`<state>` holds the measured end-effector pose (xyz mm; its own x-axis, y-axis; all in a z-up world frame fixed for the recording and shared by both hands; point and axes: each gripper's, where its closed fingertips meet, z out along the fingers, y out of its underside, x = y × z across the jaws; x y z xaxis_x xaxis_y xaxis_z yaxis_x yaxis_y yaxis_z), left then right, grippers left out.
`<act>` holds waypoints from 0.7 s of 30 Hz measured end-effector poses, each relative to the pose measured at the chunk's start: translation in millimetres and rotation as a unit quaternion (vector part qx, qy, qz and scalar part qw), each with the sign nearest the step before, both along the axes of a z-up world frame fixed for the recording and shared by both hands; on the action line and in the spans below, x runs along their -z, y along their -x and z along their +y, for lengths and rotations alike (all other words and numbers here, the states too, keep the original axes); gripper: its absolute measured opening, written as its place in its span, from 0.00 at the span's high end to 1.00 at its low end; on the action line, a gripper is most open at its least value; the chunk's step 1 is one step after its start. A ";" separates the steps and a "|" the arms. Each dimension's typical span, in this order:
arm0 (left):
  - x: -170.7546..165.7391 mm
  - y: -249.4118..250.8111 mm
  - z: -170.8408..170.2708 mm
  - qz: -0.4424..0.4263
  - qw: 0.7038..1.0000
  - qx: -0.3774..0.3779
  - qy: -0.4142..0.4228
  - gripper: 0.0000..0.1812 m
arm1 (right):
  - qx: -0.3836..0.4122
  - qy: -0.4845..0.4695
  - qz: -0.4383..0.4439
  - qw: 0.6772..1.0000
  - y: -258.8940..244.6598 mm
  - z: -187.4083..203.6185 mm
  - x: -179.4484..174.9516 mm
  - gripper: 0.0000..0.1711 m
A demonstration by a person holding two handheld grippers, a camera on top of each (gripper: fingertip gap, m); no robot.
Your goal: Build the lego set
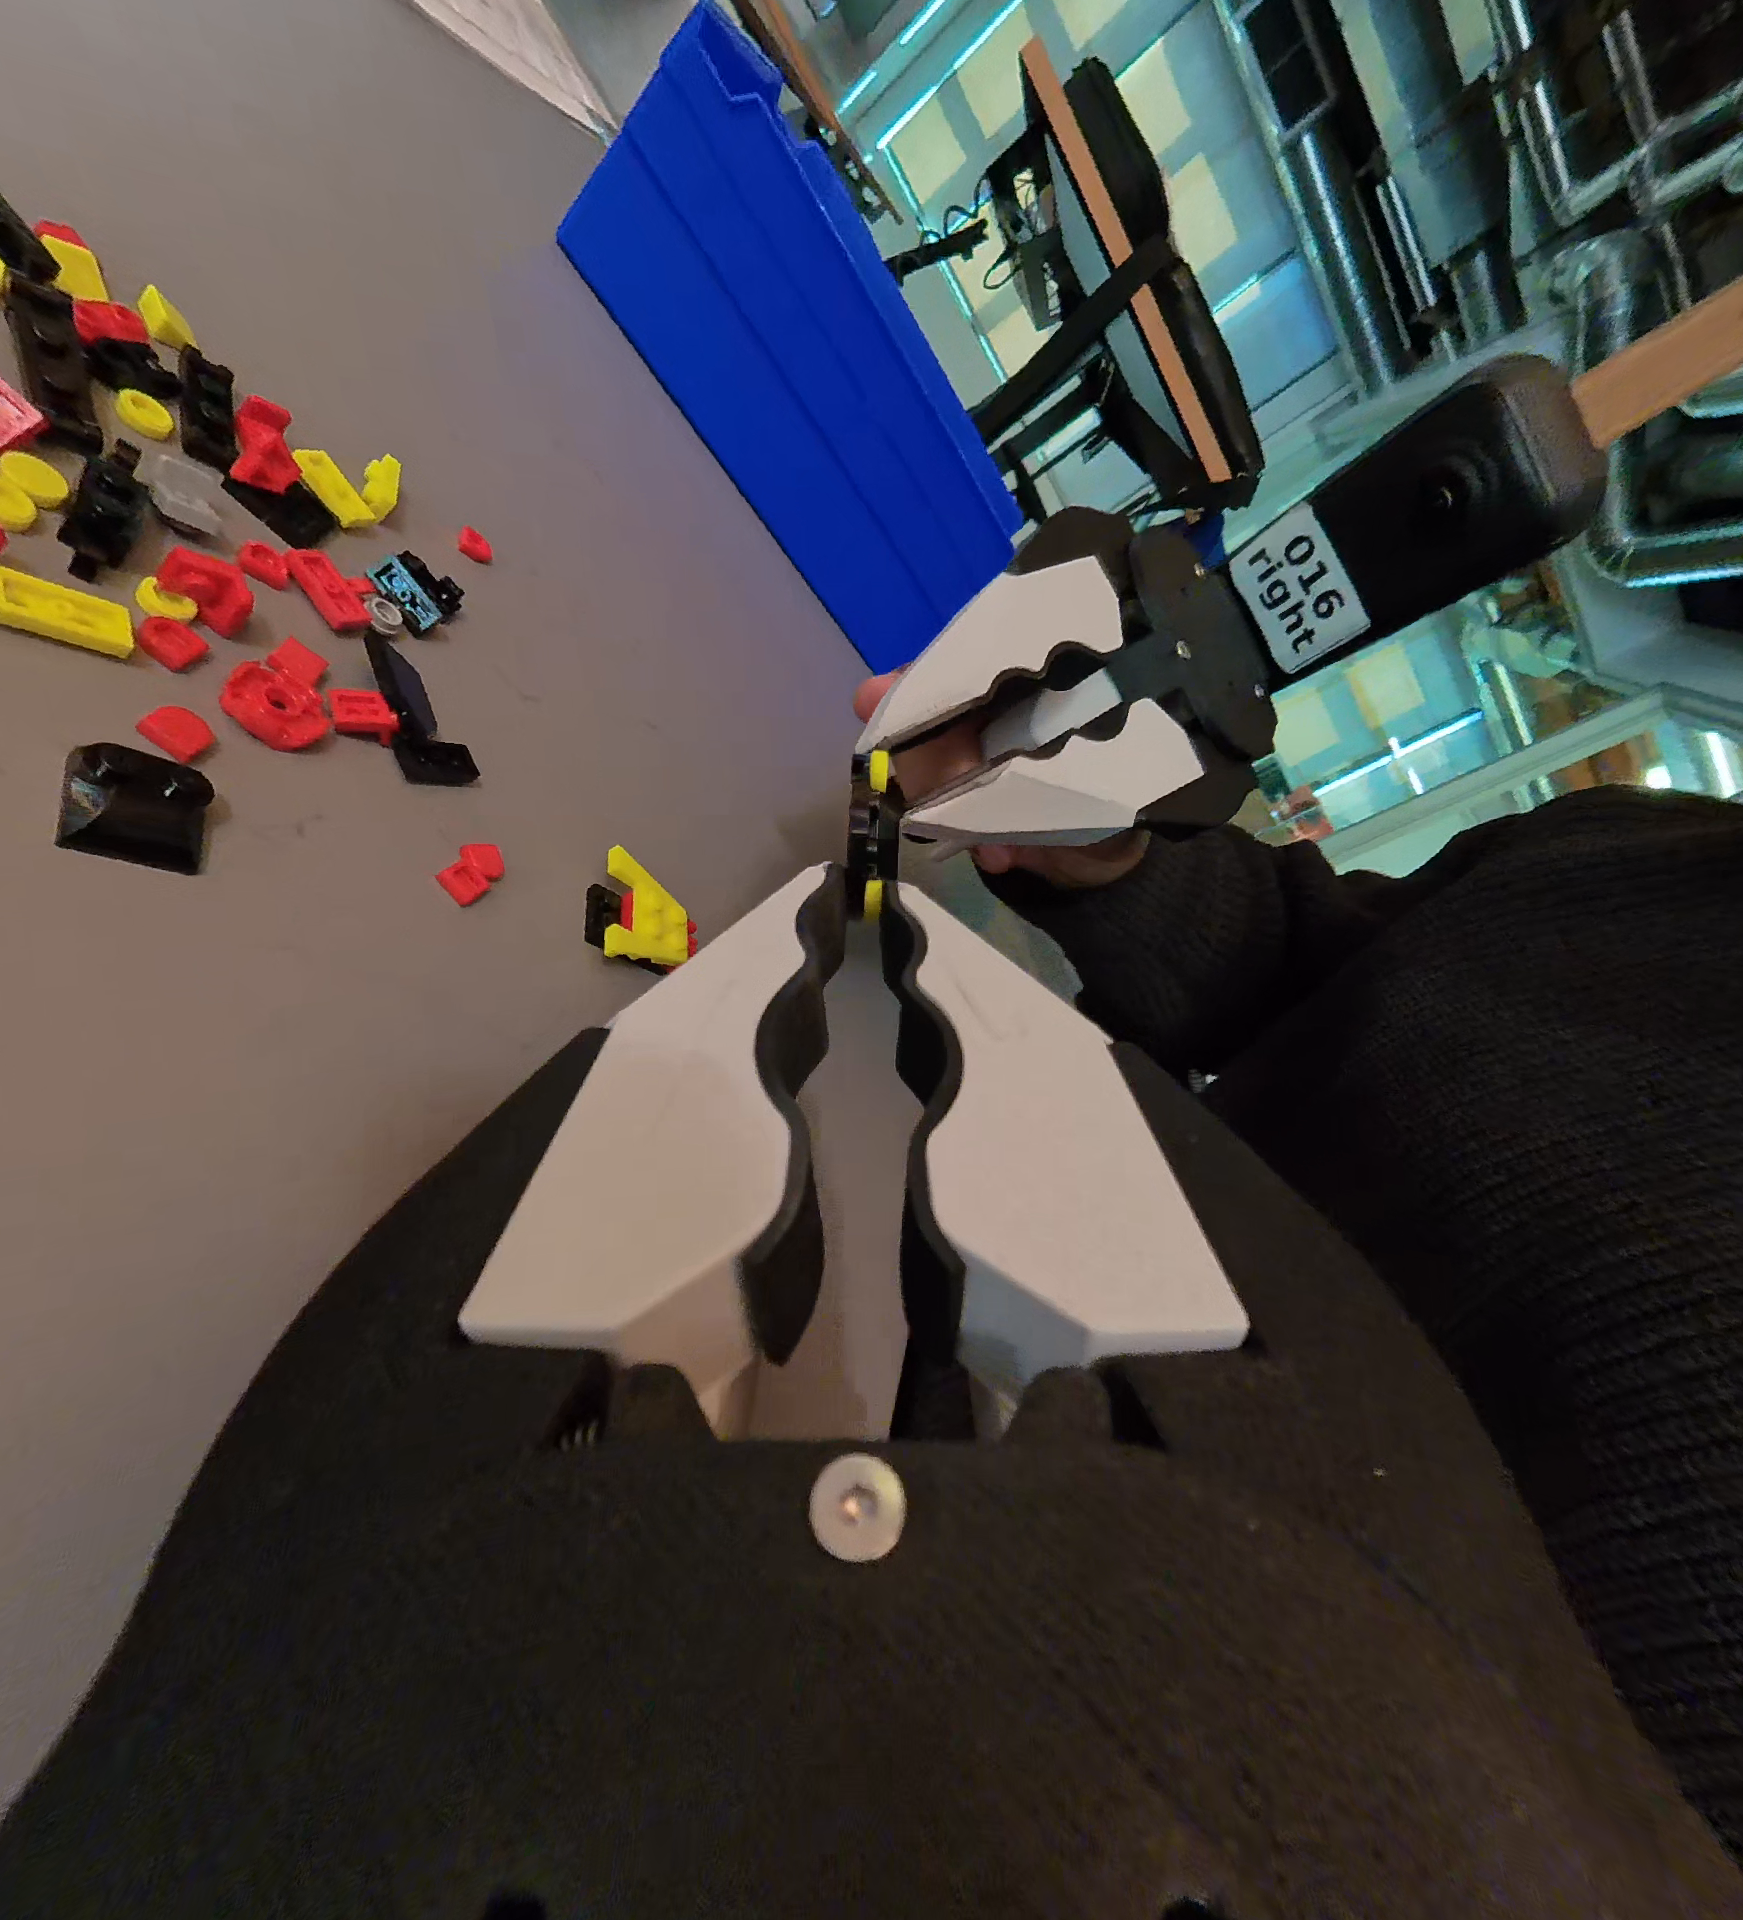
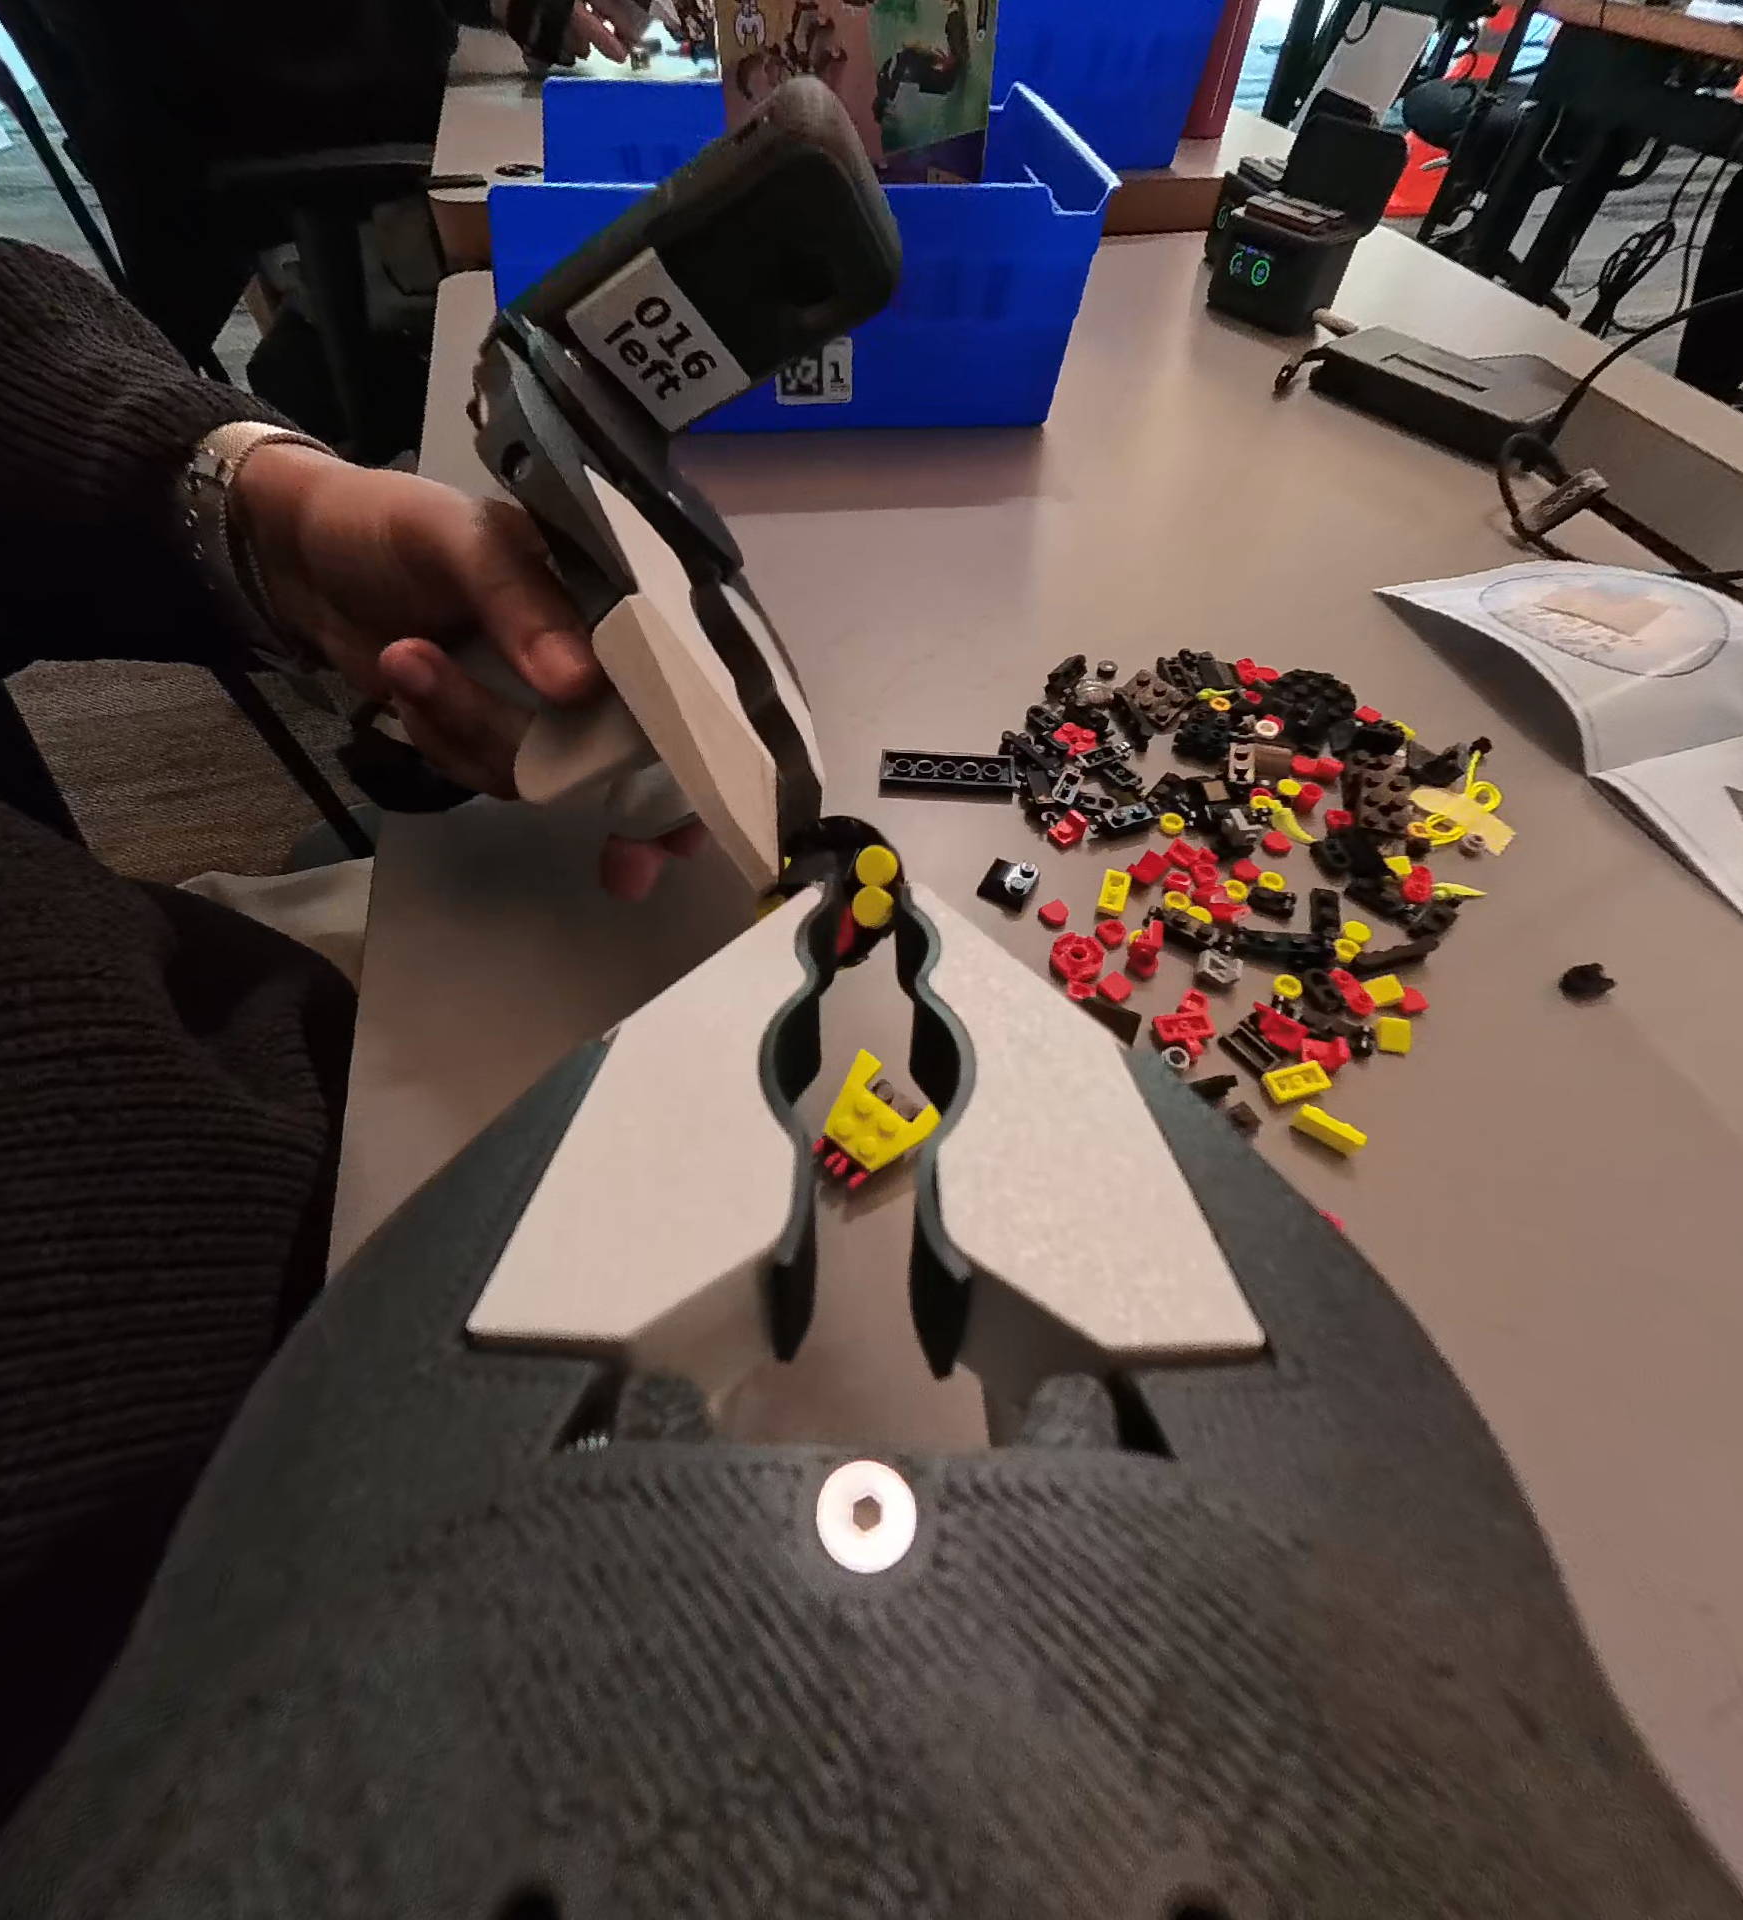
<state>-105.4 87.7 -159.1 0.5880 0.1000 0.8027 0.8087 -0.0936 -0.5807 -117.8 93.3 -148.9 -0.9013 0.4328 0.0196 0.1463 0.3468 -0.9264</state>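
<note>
Both grippers meet above the table's near edge on one small black assembly with yellow round pieces (image 1: 865, 831), which also shows in the right wrist view (image 2: 875, 883). My left gripper (image 1: 859, 894) is shut on its lower end. It comes in from the upper left in the right wrist view (image 2: 789, 852). My right gripper (image 2: 859, 899) is shut on the same assembly and shows from the right in the left wrist view (image 1: 888, 790). A yellow wedge sub-assembly with black and red parts (image 2: 872, 1127) lies on the table below, also in the left wrist view (image 1: 643, 920).
A pile of loose red, yellow and black pieces (image 2: 1262, 862) lies on the grey table (image 2: 1054, 540), with a long black plate (image 2: 945, 771) beside it. A blue bin (image 2: 950, 291) stands behind. An open instruction booklet (image 2: 1677, 707) lies at the right. A black charger box (image 2: 1282, 239) stands farther back. Only a small space, under 4 cm, lies between the two pairs of fingers.
</note>
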 end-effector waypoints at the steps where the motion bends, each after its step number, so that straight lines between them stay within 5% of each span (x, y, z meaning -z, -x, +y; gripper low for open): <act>1: 0.6 -0.3 0.0 0.008 1.000 0.001 0.004 0.99 | -0.001 0.001 -0.005 1.000 -0.3 0.1 0.6 0.95; 12: -0.6 0.8 0.3 0.143 0.988 -0.012 0.051 0.99 | 0.000 0.025 -0.054 0.998 0.3 2.8 1.8 0.97; 21: 0.4 0.9 0.1 0.123 0.991 -0.011 0.048 0.99 | 0.003 0.007 -0.040 0.999 0.0 2.7 2.3 0.97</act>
